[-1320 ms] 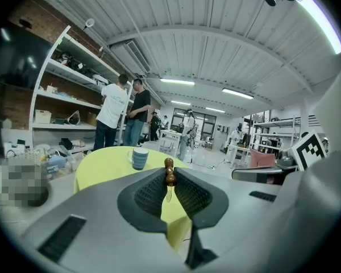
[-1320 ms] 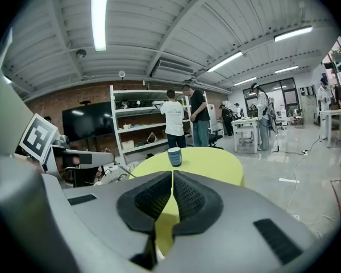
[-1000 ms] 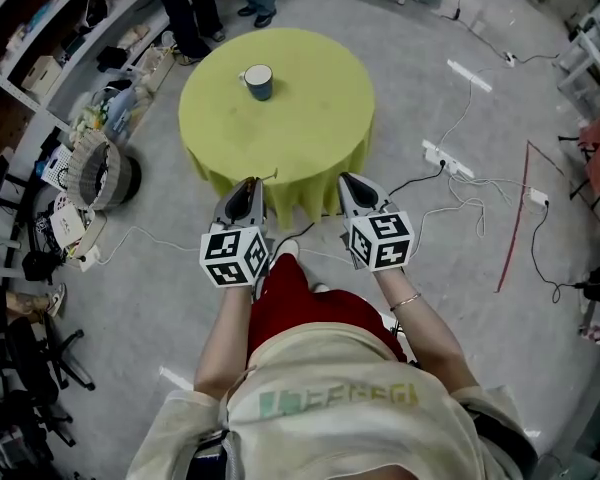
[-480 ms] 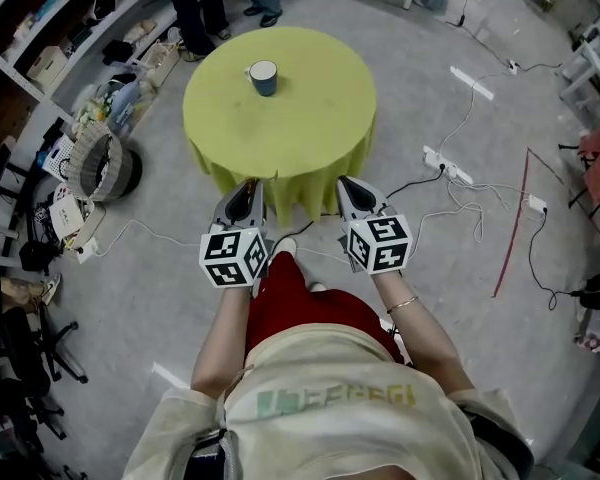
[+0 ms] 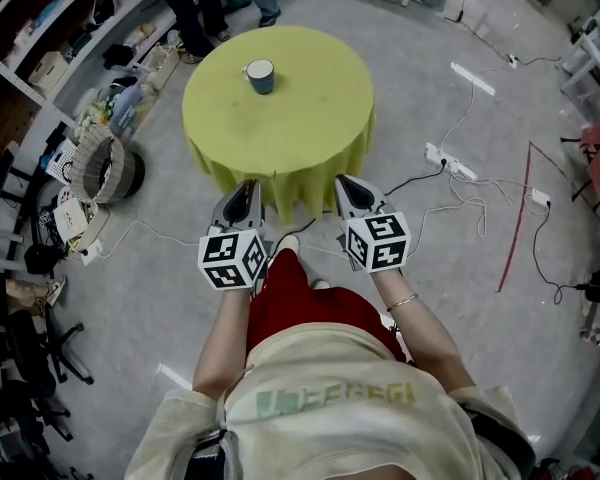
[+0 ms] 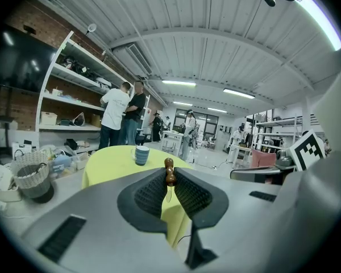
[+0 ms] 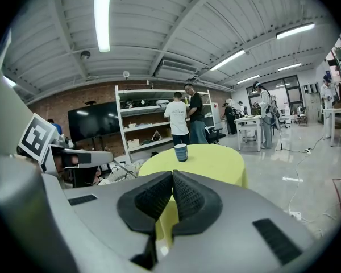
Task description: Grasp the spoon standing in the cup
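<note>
Two tools were held side by side short of the round yellow-green desk (image 5: 310, 118): the left hand-held gripper (image 5: 246, 190) and the right hand-held gripper (image 5: 346, 186), both aimed toward it. The cup (image 5: 260, 75) was seen on the far part of the desk, well apart from both. A slim spoon (image 6: 170, 171) was pinched between the left jaws, its brown knobbed end sticking up above the jaw tips. The right jaws were pressed together with nothing between them. No second spoon could be made out in the cup, which was too small in every view to be sure.

Several failures were judged possible from here. The spoon appeared to be caught only at the very tips of the pads, on a thin stem, so it could be swivelled or lost by a jolt or a slight loosening of the grip. If it were dropped short of the desk, it would be lost to the floor (image 5: 160, 298). If the left hand-held gripper were carried on toward the cup, the projecting spoon end could be driven against the rim and the cup tipped or pushed along the cloth. A power strip (image 5: 446, 159) with loose cables lay to the right, and a stumble could be caused by a step that way.
</note>
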The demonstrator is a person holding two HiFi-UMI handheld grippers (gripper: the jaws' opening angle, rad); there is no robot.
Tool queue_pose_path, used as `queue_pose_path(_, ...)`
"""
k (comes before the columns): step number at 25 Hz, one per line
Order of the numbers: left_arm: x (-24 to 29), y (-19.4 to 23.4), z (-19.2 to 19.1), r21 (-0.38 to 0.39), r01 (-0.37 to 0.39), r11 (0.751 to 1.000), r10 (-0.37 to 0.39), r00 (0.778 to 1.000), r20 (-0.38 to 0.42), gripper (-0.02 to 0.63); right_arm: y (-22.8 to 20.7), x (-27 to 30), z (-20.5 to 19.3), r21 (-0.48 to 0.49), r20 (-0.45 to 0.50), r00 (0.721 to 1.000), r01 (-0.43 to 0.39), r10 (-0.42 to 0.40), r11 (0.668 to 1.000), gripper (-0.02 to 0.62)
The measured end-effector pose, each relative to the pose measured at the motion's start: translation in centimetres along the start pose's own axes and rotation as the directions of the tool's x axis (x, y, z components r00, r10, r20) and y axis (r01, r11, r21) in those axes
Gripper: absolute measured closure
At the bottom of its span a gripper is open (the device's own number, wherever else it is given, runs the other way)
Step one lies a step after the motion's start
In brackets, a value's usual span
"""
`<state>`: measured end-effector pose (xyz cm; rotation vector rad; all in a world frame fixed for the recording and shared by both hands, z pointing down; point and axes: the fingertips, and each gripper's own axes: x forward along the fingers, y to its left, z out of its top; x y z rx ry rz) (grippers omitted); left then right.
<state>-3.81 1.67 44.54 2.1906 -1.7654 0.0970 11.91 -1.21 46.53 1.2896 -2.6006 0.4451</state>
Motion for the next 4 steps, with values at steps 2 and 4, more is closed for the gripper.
queue_pose_path(2,-0.25,-0.42,0.16,0.002,-0.001,1.000,0.001,1.000,0.000,0.554,-0.03,-0.47,0.14,0.000,0.000,1.000,-0.003,0.003,1.000,0.558)
queue_pose_path(4,-0.38,-0.85,0.36,0.003,-0.003,1.000,0.003,1.000,0.001,0.554,-0.18,-0.86,0.32,-0.002,-0.002,1.000,-0.006,0.006,1.000,0.558)
